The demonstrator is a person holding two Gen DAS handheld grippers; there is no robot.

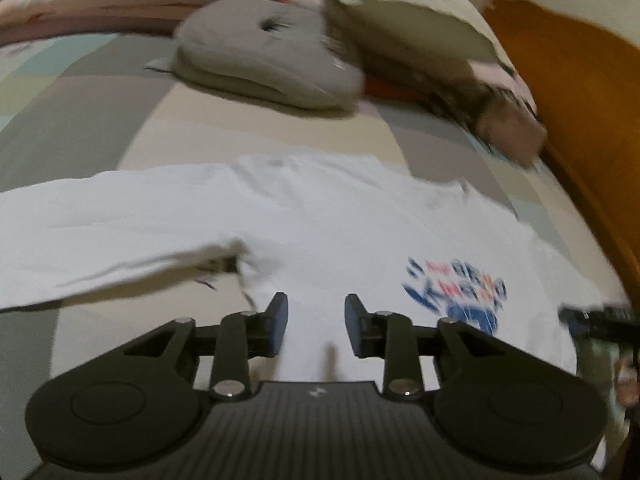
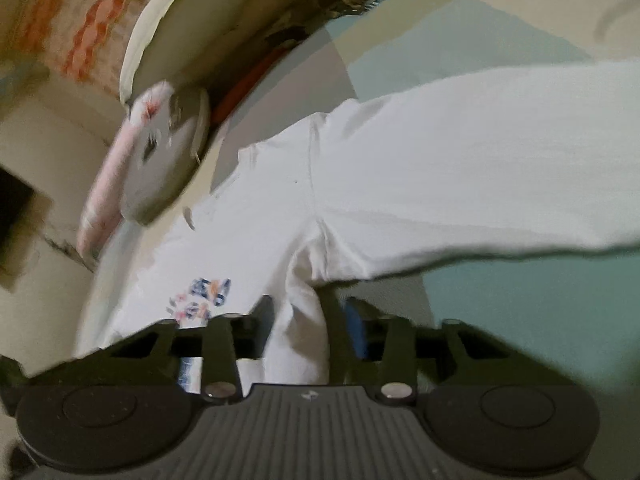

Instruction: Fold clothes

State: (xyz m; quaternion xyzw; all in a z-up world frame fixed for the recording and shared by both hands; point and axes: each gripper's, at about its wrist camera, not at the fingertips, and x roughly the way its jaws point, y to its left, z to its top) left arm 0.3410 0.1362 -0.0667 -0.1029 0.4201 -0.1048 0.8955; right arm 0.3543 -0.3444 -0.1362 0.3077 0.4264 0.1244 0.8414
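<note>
With our right tongs [image 2: 306,320] pinching the white T-shirt [image 1: 320,216] beside its print and left tongs [image 1: 316,328] agape and empty, we should lift evenly.

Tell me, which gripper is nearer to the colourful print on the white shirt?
Probably right. The right gripper straddles a fold of the white shirt right beside the print; the left gripper hovers open over plain fabric, with the print off to its side.

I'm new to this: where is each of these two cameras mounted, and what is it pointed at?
Left wrist view: on the left gripper, looking forward over a white shirt on the bed toward a grey cushion; its open fingers show.
Right wrist view: on the right gripper, close above the shirt, with a fold of cloth between its fingers.
Both show the shirt's blue print and the cushion.
</note>
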